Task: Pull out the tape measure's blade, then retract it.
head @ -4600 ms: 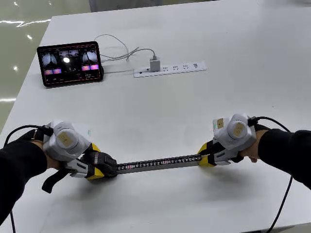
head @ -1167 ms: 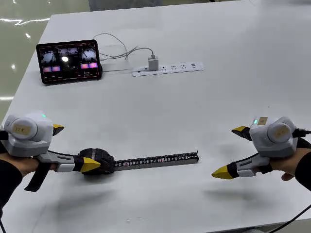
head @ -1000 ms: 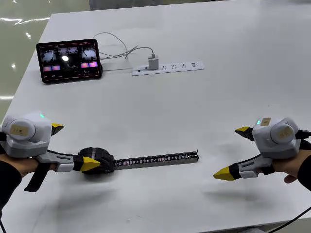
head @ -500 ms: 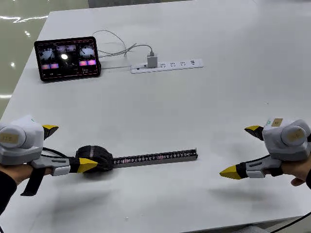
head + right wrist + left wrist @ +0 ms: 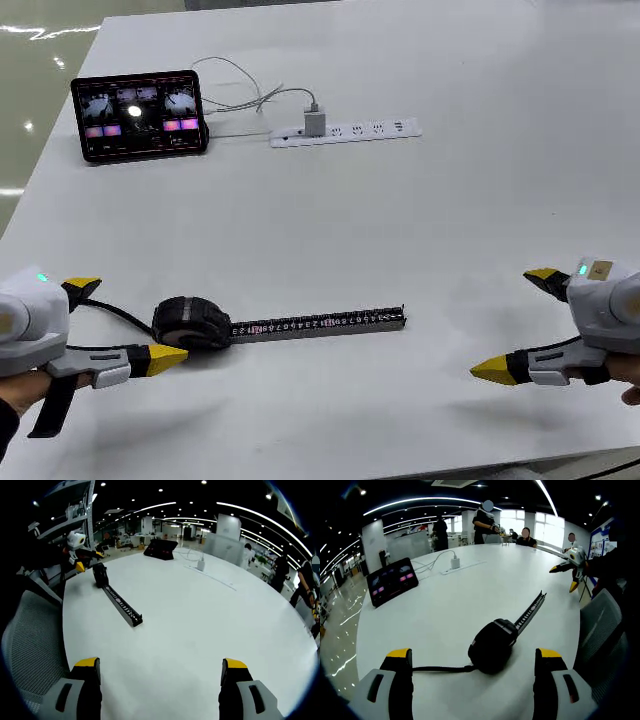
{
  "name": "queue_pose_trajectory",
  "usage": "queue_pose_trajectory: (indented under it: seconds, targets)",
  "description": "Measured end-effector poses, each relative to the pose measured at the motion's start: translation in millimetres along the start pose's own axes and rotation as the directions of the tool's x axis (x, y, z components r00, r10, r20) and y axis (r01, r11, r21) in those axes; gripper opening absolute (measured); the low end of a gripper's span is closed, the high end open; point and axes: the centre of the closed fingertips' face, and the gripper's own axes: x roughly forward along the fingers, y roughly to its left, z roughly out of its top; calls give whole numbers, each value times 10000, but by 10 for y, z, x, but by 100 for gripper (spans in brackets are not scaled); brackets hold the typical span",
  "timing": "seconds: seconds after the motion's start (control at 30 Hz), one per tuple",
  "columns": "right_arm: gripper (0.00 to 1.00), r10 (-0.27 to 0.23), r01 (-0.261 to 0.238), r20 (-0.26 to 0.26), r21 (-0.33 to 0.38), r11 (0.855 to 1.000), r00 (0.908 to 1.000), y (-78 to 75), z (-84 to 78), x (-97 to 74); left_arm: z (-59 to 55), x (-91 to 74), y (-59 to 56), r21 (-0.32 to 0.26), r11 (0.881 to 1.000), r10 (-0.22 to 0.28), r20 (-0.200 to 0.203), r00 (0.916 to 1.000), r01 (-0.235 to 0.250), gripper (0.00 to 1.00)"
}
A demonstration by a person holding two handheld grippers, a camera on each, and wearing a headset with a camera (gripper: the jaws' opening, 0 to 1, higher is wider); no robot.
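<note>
White workbench, broad bare top. Tape measure lies toward front-left, near front edge, free of both grippers. Blade out flat on top, tip toward right gripper. Left gripper just beside case, jaws wide apart, empty. Right gripper's jaws apart, empty, well clear of blade tip, open surface between. Tablet and power strip far back.
</note>
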Motion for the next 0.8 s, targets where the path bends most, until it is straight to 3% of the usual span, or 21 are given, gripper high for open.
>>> queue_pose_trajectory:
  seconds: [0.17, 0.43, 0.8]
  targets:
    - [99, -295, 283, -237, -494, 9984, 9993, -19, -73, -60, -38, -42, -10, -65, 10000, 30, 5, 10000, -30, 99]
    - [99, -273, 267, -196, -317, 9991, 9994, 32, -130, -181, -94, -84, -87, -96, 9999, -75, 81, 9999, 76, 99]
    - [99, -455, 452, 131, 187, 9988, 9989, 39, -124, -333, -197, -230, -57, -95, 9999, 117, 65, 9999, -117, 99]
